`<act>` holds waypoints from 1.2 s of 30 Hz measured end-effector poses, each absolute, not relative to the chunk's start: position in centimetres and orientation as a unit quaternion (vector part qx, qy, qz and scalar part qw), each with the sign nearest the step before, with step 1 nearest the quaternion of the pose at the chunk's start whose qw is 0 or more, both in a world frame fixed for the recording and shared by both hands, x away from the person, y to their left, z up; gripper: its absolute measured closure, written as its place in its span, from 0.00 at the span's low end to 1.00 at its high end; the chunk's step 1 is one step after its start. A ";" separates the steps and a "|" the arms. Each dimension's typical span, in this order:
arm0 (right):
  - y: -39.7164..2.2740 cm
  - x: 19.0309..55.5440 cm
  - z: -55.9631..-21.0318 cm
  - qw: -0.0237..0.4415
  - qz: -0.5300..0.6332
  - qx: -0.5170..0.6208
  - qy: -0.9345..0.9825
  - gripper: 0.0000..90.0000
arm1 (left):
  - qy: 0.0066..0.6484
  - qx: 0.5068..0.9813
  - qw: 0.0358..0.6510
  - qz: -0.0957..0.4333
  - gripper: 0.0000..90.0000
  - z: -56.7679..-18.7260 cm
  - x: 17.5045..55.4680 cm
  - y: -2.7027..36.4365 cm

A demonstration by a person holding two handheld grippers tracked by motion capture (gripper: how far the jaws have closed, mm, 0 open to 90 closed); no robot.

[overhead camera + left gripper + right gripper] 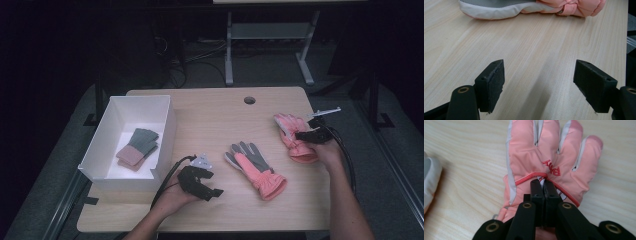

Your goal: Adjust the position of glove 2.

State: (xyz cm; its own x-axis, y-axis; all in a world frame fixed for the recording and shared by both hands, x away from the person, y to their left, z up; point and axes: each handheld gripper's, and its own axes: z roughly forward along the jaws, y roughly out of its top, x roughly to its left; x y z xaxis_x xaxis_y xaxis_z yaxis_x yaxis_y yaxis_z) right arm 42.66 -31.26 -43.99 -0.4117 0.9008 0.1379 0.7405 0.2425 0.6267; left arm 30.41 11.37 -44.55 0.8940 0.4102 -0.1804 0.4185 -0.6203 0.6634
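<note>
— Right hand-held gripper (543,185): pinching a fold of fabric on the back of the padded pink winter glove with grey finger seams and red stitched lettering (549,157), jaws pressed tight together just below the lettering.

— And lying where, that glove?

— Lying flat on the pale wood-grain worktop (200,120) toward its right side, fingers pointing away from the person, seen in the high view (295,137) under the right hand (327,150).

— Left hand-held gripper (539,82)?

— Standing wide open, holding nothing, both black pads hovering over bare wood; resting in the left hand (172,197) near the front edge (202,182).

— Anything near it?

— Lying just ahead of the open jaws, a second pink glove with grey palm turned up and puffy cuff (255,170), around the middle of the worktop, well apart from the pinched one.

— Farther left?

— Sitting at the left edge, a white rectangular open box (167,132), holding a knitted grey-green and dusty-pink pair of gloves (137,147) on its floor.
</note>
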 end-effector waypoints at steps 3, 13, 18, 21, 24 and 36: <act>-31.7 42.2 -43.0 0.134 0.333 0.526 0.771 0.99 | 0.235 0.897 0.374 -0.006 0.27 -44.6 30.4 11.3; -31.7 39.9 -39.6 0.120 0.381 0.501 0.767 0.99 | 0.237 0.895 0.376 -0.008 0.27 -44.5 30.4 11.5; -31.0 38.5 -38.4 0.105 0.394 0.487 0.773 0.99 | 0.236 0.895 0.379 -0.004 0.27 -44.4 30.3 11.4; -30.4 37.8 -37.9 0.094 0.397 0.479 0.777 0.99 | 0.236 0.895 0.378 -0.003 0.27 -44.4 30.3 11.4; -29.5 36.9 -37.4 0.086 0.398 0.472 0.782 0.99 | 0.237 0.894 0.380 -0.003 0.27 -44.4 30.4 11.5; -25.0 34.2 -36.3 0.055 0.398 0.423 0.812 0.99 | 0.240 0.891 0.385 -0.006 0.27 -44.5 30.3 11.4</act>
